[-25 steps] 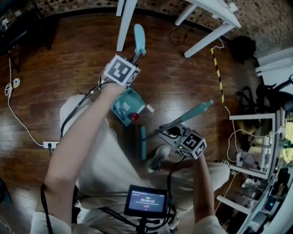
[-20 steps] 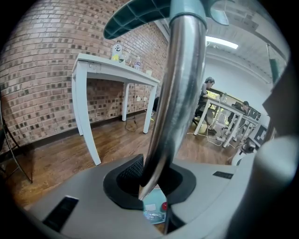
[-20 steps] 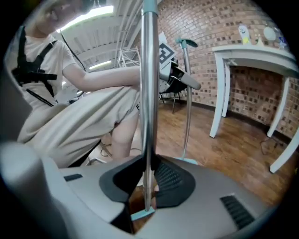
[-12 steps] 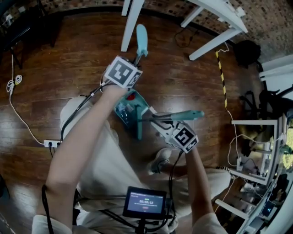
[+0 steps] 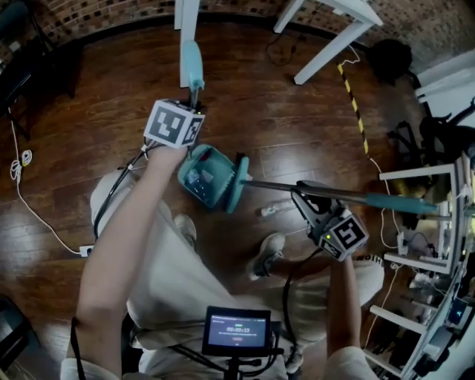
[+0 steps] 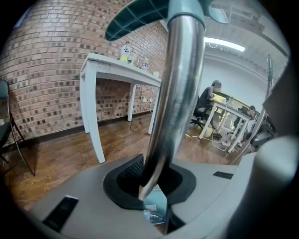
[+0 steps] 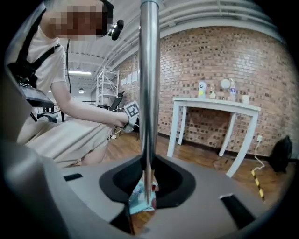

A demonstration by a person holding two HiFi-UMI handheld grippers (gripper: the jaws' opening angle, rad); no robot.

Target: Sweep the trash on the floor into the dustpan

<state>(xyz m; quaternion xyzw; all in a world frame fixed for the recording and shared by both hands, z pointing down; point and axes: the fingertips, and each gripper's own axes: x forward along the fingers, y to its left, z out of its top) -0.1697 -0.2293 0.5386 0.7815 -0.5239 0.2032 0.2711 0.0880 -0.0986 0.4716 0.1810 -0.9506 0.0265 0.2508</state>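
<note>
My left gripper (image 5: pixel 190 110) is shut on the metal shaft (image 6: pixel 174 93) of the teal dustpan (image 5: pixel 208 177), below its teal grip (image 5: pixel 191 63). The pan sits on the wooden floor with clear plastic trash (image 6: pixel 153 215) inside. The broom's teal head (image 5: pixel 238 184) presses against the pan's open mouth. Its long pole (image 5: pixel 371 198) runs right, nearly level. My right gripper (image 5: pixel 312 199) is shut on that pole (image 7: pixel 149 93). A clear plastic piece (image 5: pixel 273 210) lies on the floor just right of the broom head.
White table legs (image 5: pixel 186 22) (image 5: pixel 326 50) stand at the far side. A yellow-black striped strip (image 5: pixel 354 111) crosses the floor at right, beside white shelving (image 5: pixel 419 223) and cables. The person's shoes (image 5: pixel 265 254) are close behind the pan. A power strip (image 5: pixel 87 251) lies at left.
The broom head swept from near the person's feet up against the dustpan's mouth. The right gripper slid right along the pole, which now lies flatter. The red item went into the pan.
</note>
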